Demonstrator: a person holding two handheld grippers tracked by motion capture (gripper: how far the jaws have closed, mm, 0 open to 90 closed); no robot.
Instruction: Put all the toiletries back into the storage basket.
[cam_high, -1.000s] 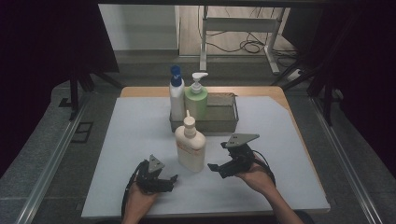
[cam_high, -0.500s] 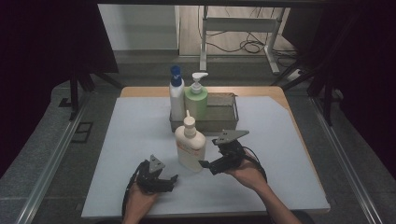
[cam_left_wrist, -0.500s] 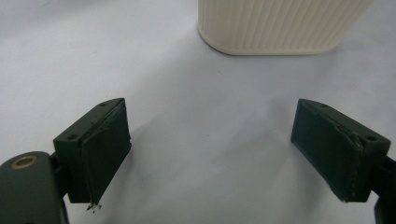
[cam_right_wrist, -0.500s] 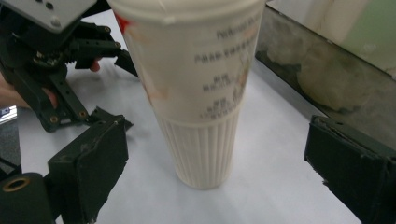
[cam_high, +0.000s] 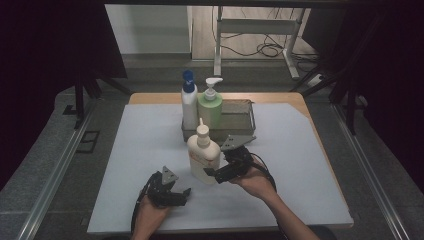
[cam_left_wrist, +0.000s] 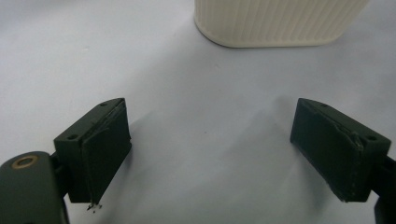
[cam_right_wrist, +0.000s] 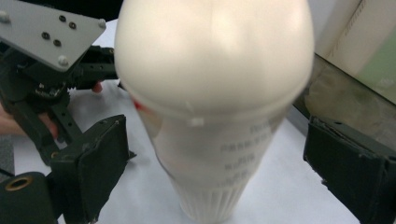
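While the left gripper (cam_high: 186, 192) idles spread, the right gripper (cam_right_wrist: 215, 172) brackets the cream lotion bottle (cam_right_wrist: 212, 107).
Its jaws stand wide either side, not yet touching, placed for a grasp.

Wooden table (cam_high: 295, 98) under white mat (cam_high: 145, 145); on mat: cream bottle (cam_high: 203, 159), metal tray (cam_high: 239, 120).

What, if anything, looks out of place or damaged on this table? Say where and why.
The cream bottle stands alone on the white mat, while the blue-capped bottle and green pump bottle stand in the tray. Nothing is spilled or tipped. The left gripper has pads with slightly frayed edges.
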